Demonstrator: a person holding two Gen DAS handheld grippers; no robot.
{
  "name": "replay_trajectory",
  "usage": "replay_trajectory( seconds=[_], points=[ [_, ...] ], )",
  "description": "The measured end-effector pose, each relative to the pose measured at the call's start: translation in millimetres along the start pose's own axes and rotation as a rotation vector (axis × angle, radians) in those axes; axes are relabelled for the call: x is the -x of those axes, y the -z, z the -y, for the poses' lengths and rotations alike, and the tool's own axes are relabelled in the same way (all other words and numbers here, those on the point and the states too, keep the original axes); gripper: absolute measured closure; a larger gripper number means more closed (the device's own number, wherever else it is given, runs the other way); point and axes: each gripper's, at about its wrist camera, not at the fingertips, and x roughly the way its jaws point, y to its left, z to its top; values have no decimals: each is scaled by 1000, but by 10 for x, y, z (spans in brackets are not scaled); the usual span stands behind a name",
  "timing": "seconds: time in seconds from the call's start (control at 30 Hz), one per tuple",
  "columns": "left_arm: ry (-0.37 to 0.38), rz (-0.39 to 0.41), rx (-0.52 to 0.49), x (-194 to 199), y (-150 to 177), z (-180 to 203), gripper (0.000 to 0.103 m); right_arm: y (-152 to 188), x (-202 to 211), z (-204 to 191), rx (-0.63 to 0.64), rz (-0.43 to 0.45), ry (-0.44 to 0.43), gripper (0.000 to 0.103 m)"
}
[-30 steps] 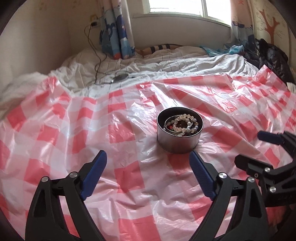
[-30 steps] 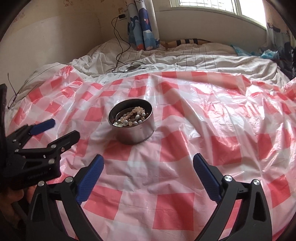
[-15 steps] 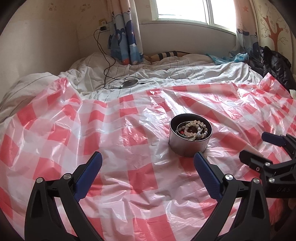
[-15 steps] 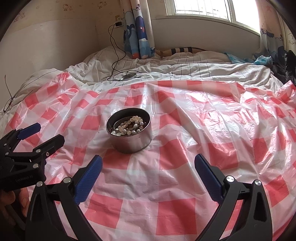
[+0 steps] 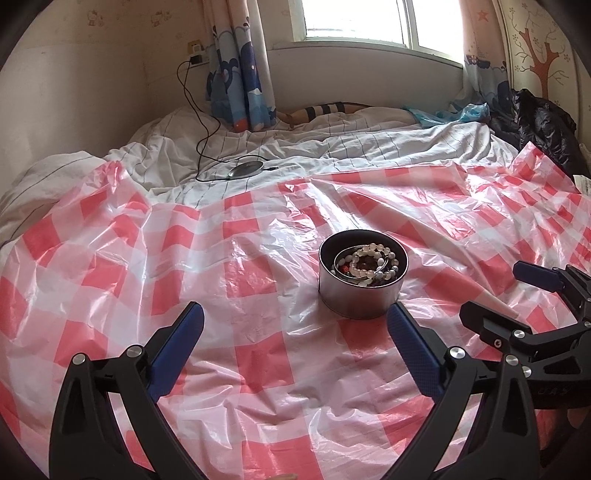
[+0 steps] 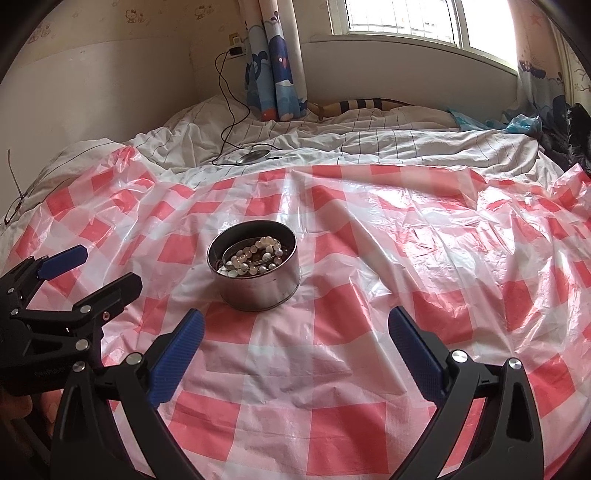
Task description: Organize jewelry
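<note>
A bed with a rumpled white striped quilt fills the room under a bright window, with a blue cartoon-print curtain hanging at about 11 o'clock. A crinkled red-and-white checked plastic sheet covers the near part of the bed.

On that sheet stands a round silver metal tin, open at the top, slightly right of centre in the left wrist view and slightly left of centre in the right wrist view. Inside it lies a tangle of jewelry: a pale beaded bracelet curled over a thin metal bangle and darker pieces that are too small to tell apart.

The left hand-held gripper hovers over the sheet with its blue-padded fingers spread wide and nothing between them; the tin sits just beyond its right fingertip, at roughly 1 o'clock. The right hand-held gripper is likewise spread and empty, with the tin at about 11 o'clock. Each gripper appears at the edge of the other's view.

A black charging cable runs from a wall socket down to a flat grey disc-shaped device on the quilt.
</note>
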Motion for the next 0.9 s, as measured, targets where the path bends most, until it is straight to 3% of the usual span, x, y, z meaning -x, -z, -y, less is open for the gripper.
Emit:
replay_trajectory(
  seconds=[0.9],
  points=[
    [23,-30,49,-70,-16,-69,8,0,-18,29,-7,8,14,8]
  ],
)
